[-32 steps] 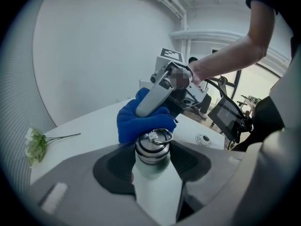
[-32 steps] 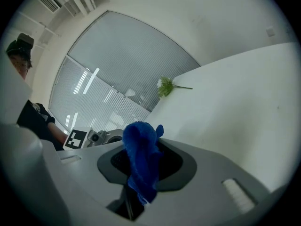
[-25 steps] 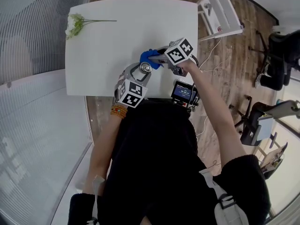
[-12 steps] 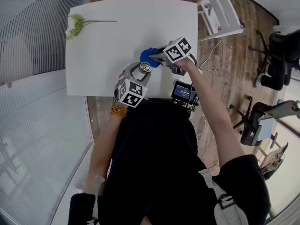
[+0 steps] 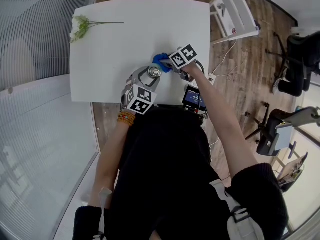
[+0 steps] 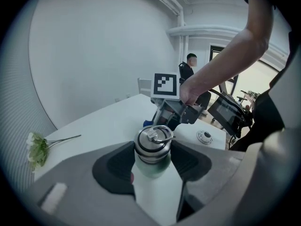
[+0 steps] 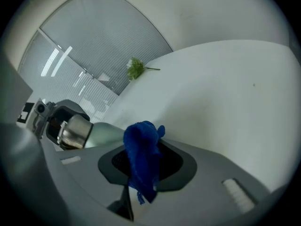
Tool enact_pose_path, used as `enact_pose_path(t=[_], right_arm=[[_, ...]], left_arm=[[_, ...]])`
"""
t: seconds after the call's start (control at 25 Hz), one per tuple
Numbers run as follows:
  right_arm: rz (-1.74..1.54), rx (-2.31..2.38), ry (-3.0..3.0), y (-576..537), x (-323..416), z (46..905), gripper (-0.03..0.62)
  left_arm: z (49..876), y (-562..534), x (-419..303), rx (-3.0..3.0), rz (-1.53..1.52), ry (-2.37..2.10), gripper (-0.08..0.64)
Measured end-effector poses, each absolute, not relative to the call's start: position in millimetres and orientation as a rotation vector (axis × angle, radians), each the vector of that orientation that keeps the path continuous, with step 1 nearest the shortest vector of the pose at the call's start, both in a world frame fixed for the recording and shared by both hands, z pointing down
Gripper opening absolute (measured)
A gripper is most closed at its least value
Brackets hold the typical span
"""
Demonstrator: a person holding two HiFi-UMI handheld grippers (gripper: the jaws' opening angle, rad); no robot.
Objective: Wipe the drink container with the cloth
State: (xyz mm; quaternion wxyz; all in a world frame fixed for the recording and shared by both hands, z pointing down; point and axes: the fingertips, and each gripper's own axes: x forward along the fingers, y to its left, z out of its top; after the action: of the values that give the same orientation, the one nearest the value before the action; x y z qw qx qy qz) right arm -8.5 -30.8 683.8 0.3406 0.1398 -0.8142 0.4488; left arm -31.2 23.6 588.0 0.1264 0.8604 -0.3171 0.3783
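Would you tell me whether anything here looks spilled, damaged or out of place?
No spill or damage shows. Only the flower sprig lying at the table's far left corner seems unrelated to the wiping.

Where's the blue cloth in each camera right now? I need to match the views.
Head view: blue cloth mid-table, beside the bottle.
Left gripper view: a blue sliver behind the bottle's cap.
Right gripper view: centre frame, pinched in the right gripper.
Shared landmark: the flower sprig on the table, seen in all three.
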Motion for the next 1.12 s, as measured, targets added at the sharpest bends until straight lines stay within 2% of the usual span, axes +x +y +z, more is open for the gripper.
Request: enact_pose_path(t=[0.32, 0.48, 0.76, 0.96, 1.12], right_arm=[[1.049, 0.495, -2.183, -37.0, 2.1, 671.8, 0.124], [0.978, 0.614, -2.368, -55.7, 14.1, 610.9, 0.124], [0.529, 0.912, -2.644, -68.8, 38.6, 473.5, 0.124], [0.197, 1.21, -2.636, -48.3, 45.8, 398.7, 0.126], [0.094, 1.449, -2.583, -29.9, 43.1, 353.5, 0.129]], left_arm=[[588.7, 27.9, -31.4, 2.526, 1.119, -0.916, 0.267], [557.4, 34.8, -30.1, 2.624, 0.979, -0.872, 0.266], [462.5, 6.0, -29.8, 2.734, 0.564, -1.043, 0.265], [392.3, -9.4, -38.9, 2.779, 0.307, -1.235, 0.255], [348.6, -16.0, -59.5, 2.765, 0.185, -1.403, 0.228]])
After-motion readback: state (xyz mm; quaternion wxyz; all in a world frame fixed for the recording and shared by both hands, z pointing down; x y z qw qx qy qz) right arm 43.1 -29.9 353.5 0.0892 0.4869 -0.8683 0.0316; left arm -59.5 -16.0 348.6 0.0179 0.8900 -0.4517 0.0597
